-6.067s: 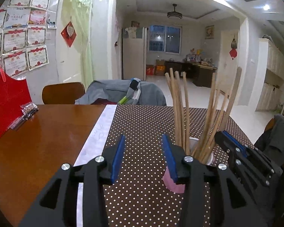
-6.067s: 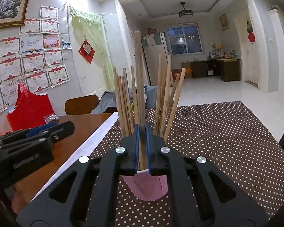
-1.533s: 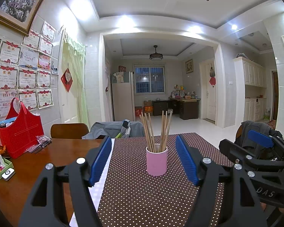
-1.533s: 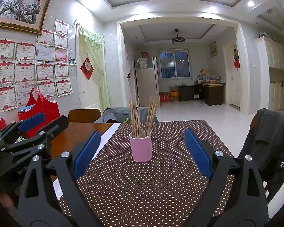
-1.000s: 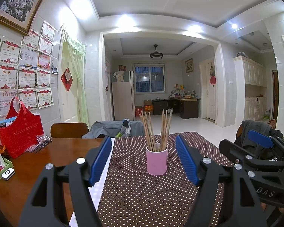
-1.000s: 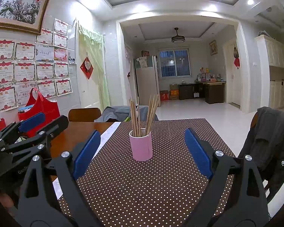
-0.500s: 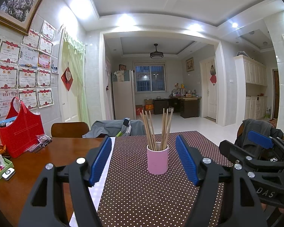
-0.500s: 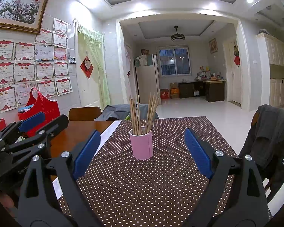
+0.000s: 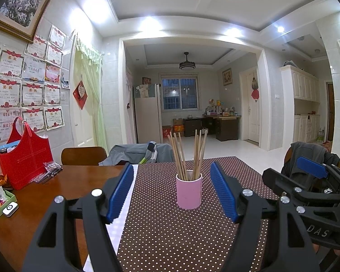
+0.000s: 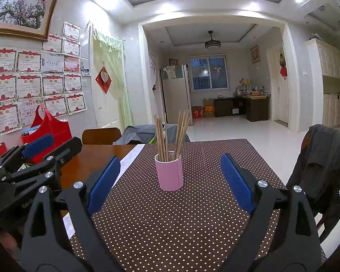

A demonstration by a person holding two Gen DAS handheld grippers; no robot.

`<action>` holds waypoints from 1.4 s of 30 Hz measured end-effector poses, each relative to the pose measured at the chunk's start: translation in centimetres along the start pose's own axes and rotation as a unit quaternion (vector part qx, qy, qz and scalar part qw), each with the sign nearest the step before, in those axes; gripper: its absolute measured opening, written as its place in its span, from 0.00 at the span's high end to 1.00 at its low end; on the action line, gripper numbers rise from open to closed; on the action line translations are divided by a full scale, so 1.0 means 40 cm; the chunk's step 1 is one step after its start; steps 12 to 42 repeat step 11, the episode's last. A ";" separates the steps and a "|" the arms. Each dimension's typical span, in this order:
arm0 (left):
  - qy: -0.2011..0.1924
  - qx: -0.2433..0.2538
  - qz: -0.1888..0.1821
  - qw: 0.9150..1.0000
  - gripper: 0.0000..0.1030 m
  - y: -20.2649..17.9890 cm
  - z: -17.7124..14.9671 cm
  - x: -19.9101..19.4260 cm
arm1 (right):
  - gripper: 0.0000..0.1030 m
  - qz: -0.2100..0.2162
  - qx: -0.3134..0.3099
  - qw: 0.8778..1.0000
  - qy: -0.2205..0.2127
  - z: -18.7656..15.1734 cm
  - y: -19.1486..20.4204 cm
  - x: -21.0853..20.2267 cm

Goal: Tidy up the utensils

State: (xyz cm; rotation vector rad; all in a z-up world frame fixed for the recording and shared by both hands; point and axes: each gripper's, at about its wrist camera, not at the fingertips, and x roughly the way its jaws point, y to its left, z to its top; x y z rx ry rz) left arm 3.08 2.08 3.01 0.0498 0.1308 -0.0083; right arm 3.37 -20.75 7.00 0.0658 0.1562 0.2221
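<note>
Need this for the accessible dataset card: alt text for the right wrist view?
A pink cup of wooden chopsticks stands upright on a brown polka-dot tablecloth, centred between the open right gripper; the left gripper shows at left, beyond it a tiled room.

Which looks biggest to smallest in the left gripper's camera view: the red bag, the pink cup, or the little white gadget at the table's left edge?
As they appear in that view:
1. red bag
2. pink cup
3. white gadget

The cup stands farther away than the gadget, so apparent sizes may mislead, though the order looks safe.

The pink cup (image 9: 189, 191) hides the lower ends of the chopsticks (image 9: 188, 156).
</note>
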 end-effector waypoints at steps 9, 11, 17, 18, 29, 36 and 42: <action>0.009 -0.001 -0.006 1.000 0.33 0.028 -0.015 0.016 | 0.14 0.001 0.002 1.000 0.011 -0.021 0.017 0.003; 0.014 0.003 -0.009 1.000 0.33 0.031 -0.020 0.025 | 0.14 0.002 0.006 1.000 0.018 -0.029 0.015 0.006; 0.014 0.003 -0.009 1.000 0.33 0.031 -0.020 0.025 | 0.14 0.002 0.006 1.000 0.018 -0.029 0.015 0.006; 0.014 0.003 -0.009 1.000 0.33 0.031 -0.020 0.025 | 0.14 0.002 0.006 1.000 0.018 -0.029 0.015 0.006; 0.014 0.003 -0.009 1.000 0.33 0.031 -0.020 0.025 | 0.14 0.002 0.006 1.000 0.018 -0.029 0.015 0.006; 0.014 0.003 -0.009 1.000 0.33 0.031 -0.020 0.025 | 0.14 0.002 0.006 1.000 0.018 -0.029 0.015 0.006; 0.014 0.003 -0.009 1.000 0.33 0.031 -0.020 0.025 | 0.14 0.002 0.006 1.000 0.018 -0.029 0.015 0.006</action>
